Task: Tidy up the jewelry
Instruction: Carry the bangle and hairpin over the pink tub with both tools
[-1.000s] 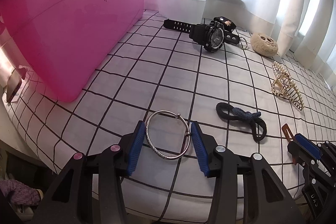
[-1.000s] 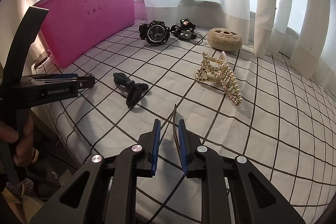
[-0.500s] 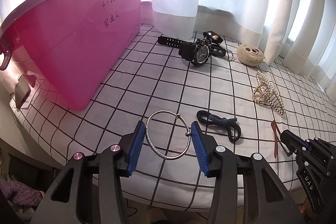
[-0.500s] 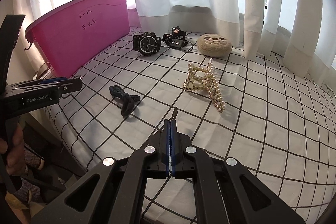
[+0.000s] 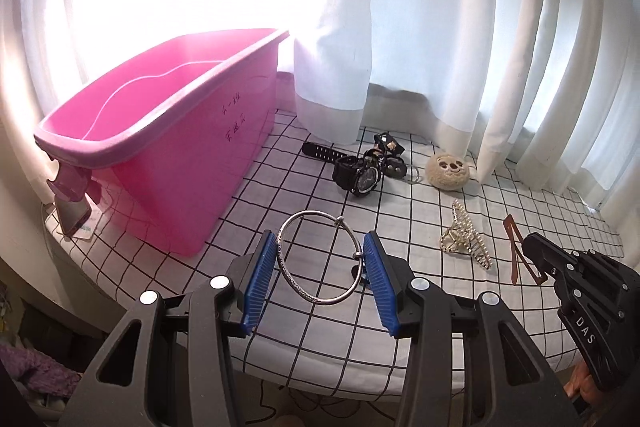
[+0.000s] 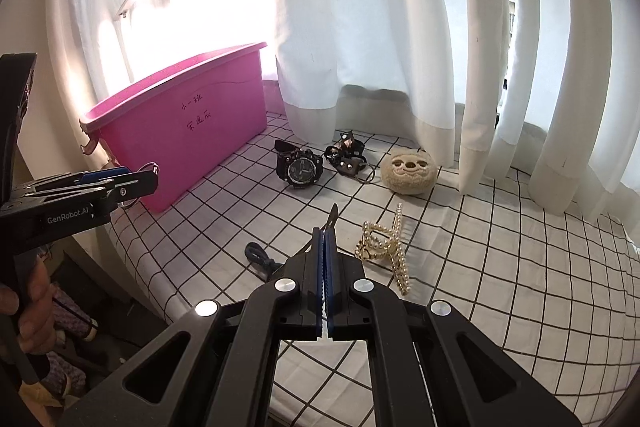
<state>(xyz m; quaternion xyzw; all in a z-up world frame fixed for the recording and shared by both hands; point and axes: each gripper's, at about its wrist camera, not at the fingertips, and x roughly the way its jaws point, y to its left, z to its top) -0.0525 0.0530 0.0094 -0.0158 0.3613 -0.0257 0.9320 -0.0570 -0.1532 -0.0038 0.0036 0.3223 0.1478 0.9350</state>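
Jewelry is mid-transfer: left gripper (image 5: 320,269) pinching a bangle (image 5: 320,259), right gripper (image 6: 325,247) pressed on a hairclip (image 6: 333,217), both judged bound for the pink bin (image 5: 160,131) at the worktop's left edge.

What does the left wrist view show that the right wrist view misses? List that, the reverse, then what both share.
Left only: inside the bin, a phone beside it, and the whole bangle between the pads of the left gripper. Right only: the hand holding the left gripper, and most of the hair tie. Both: bin, watch, plush, pearl clip, brown clip.
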